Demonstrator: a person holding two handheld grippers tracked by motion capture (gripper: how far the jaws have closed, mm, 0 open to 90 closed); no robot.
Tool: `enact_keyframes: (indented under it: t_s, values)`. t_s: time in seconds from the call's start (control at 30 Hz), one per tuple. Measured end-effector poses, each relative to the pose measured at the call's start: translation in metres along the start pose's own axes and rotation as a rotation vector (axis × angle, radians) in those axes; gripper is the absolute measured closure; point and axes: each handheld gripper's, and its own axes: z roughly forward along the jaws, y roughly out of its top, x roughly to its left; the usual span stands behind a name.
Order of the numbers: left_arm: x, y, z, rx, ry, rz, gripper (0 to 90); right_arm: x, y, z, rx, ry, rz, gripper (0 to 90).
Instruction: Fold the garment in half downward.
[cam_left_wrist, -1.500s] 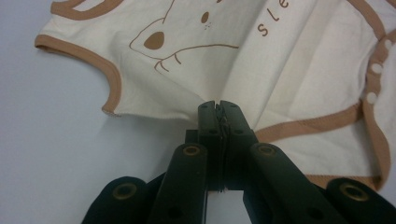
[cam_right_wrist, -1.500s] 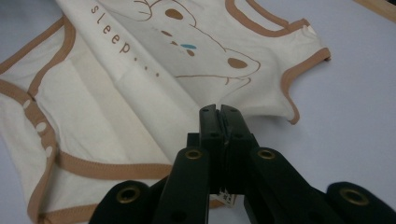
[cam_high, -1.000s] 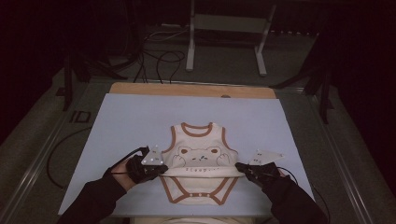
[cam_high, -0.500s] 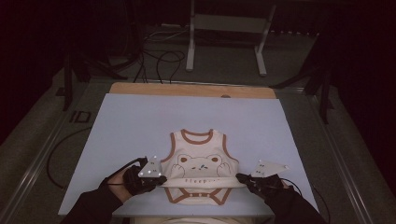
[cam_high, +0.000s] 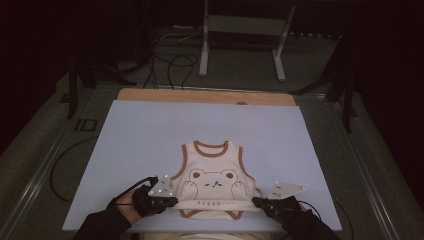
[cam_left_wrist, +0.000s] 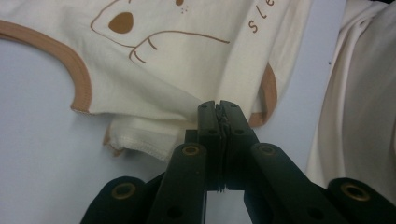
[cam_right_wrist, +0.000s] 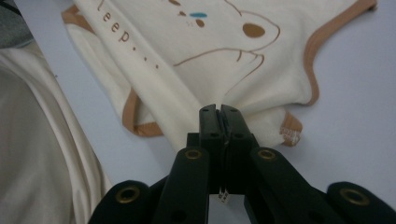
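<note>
Dim high view with black surroundings; both gripper views brighter, soft and slightly blurred.

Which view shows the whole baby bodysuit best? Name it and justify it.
The high view: the bodysuit lies outlined on the blue mat, stretched between the left gripper and right gripper. Each gripper view shows just one pinched side, with part of the bear print and lettering.
</note>
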Motion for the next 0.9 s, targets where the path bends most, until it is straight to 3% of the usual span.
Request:
enact_keyframes:
  t_s: [0.23,0.43,0.53,0.8,0.9]
  values:
    - [-0.004,-0.007,0.009,0.03,-0.049,-0.005,88.9,0.003,-0.009,0.006,0.038,0.021,0.019,89.4]
    - [-0.002,-0.012,0.016,0.058,-0.058,0.003,88.3,0.002,-0.015,0.008,0.049,0.026,0.029,89.3]
    - [-0.002,-0.014,0.018,0.054,-0.057,0.011,86.0,0.003,-0.017,0.011,0.071,0.028,0.028,89.2]
    - [0.0,-0.015,0.019,0.04,-0.072,-0.001,82.7,0.001,-0.019,0.014,0.071,0.032,0.032,88.3]
    - [-0.003,-0.014,0.018,0.047,-0.069,0.028,76.9,0.001,-0.019,0.014,0.064,0.038,0.038,86.0]
